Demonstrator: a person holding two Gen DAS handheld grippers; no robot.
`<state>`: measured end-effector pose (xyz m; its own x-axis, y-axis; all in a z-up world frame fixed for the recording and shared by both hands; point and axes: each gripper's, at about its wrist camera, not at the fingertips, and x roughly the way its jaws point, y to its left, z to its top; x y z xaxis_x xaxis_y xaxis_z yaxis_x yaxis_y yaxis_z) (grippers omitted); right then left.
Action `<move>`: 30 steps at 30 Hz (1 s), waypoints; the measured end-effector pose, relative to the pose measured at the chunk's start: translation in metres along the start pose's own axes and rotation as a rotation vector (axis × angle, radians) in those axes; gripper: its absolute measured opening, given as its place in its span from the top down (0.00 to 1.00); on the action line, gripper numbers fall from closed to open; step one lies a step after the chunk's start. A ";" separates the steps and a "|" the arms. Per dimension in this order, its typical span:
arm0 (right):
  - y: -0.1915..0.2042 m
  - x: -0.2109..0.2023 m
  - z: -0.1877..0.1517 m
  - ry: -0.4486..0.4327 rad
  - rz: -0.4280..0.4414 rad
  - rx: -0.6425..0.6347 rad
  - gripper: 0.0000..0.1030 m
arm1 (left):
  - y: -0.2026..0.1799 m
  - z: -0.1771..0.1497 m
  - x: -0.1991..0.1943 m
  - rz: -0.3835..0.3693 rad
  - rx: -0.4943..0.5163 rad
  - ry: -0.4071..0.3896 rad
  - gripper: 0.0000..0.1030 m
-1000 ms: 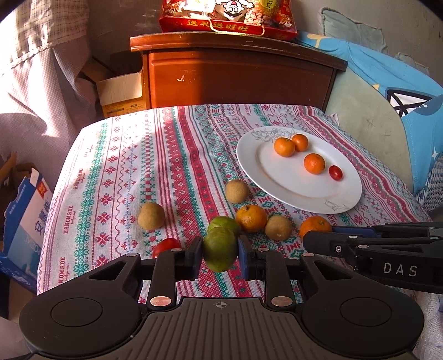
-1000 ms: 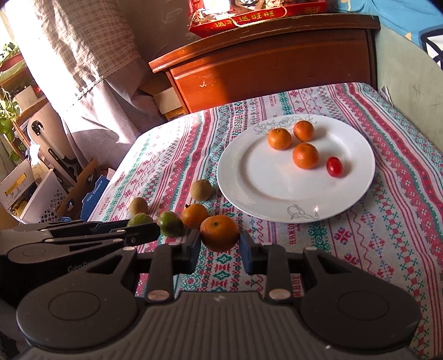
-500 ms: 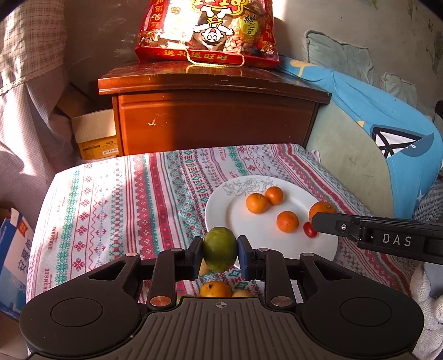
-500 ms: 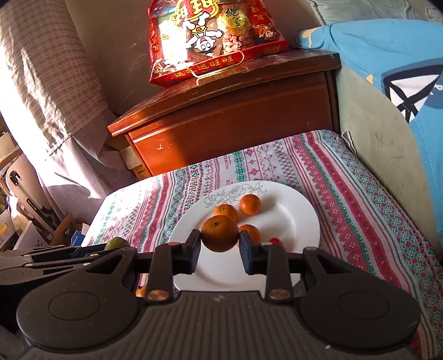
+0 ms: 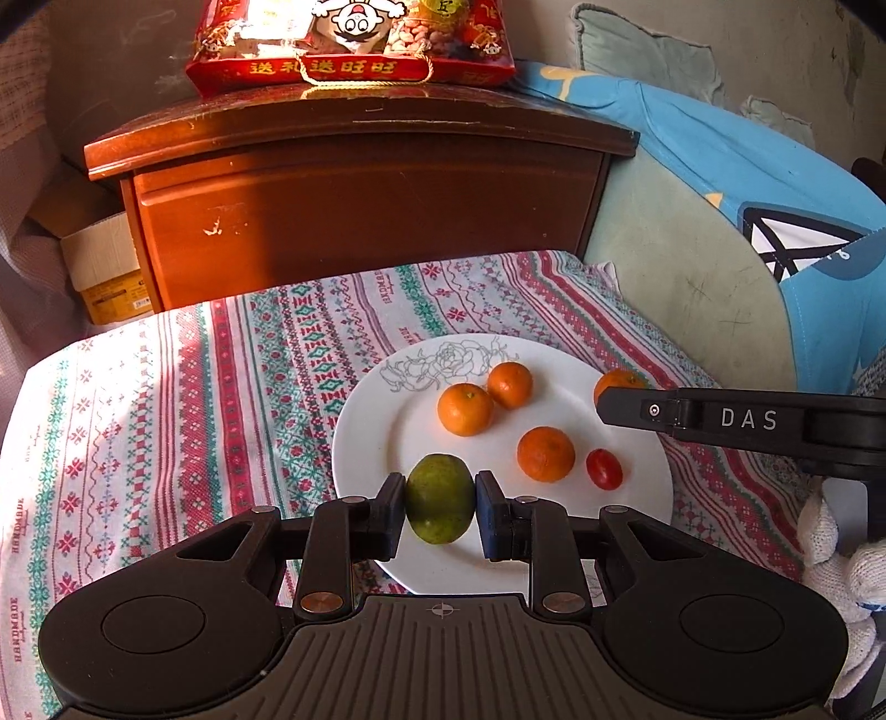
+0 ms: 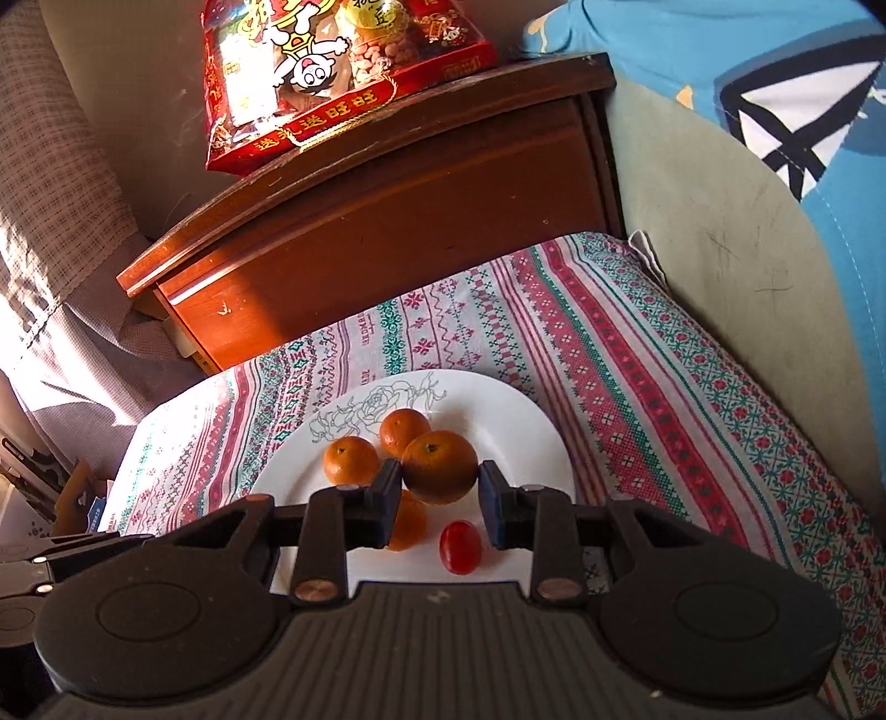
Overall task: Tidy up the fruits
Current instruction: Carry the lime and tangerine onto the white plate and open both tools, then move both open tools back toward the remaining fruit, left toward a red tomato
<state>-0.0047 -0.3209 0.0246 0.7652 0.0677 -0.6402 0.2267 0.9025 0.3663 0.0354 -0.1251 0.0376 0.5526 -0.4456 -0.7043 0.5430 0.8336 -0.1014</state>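
My left gripper (image 5: 438, 507) is shut on a green citrus fruit (image 5: 440, 497), held above the near part of the white plate (image 5: 376, 437). On that plate lie three small oranges (image 5: 545, 453) and a red cherry tomato (image 5: 604, 468). My right gripper (image 6: 438, 487) is shut on an orange (image 6: 439, 466) over the same plate (image 6: 515, 415), above the oranges (image 6: 350, 458) and tomato (image 6: 459, 546) lying there. From the left wrist view the right gripper's finger (image 5: 653, 411) reaches in from the right with its orange (image 5: 617, 382) behind it.
The plate sits on a patterned tablecloth (image 5: 183, 399). Behind the table stands a wooden cabinet (image 5: 360, 210) with a red snack bag (image 5: 354, 44) on top. A blue cushion (image 5: 775, 210) lies to the right, a cardboard box (image 5: 105, 271) at the far left. A white-gloved hand (image 5: 847, 565) shows at right.
Both grippers have carried their fruit forward from the near edge of the table to over the plate. The loose fruit on the cloth has dropped out of view.
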 end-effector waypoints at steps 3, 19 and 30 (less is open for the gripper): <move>-0.003 0.008 0.000 0.009 -0.007 0.005 0.71 | -0.003 0.001 0.010 0.000 0.001 0.014 0.77; 0.007 -0.002 0.011 -0.037 0.025 0.005 0.67 | 0.003 0.019 0.001 -0.009 -0.059 -0.035 0.68; 0.028 -0.020 -0.008 -0.006 0.069 -0.020 0.67 | 0.037 0.022 -0.043 0.051 -0.105 -0.067 0.66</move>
<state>-0.0182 -0.2941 0.0420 0.7819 0.1279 -0.6101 0.1611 0.9040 0.3960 0.0453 -0.0820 0.0796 0.6211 -0.4196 -0.6620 0.4459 0.8838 -0.1418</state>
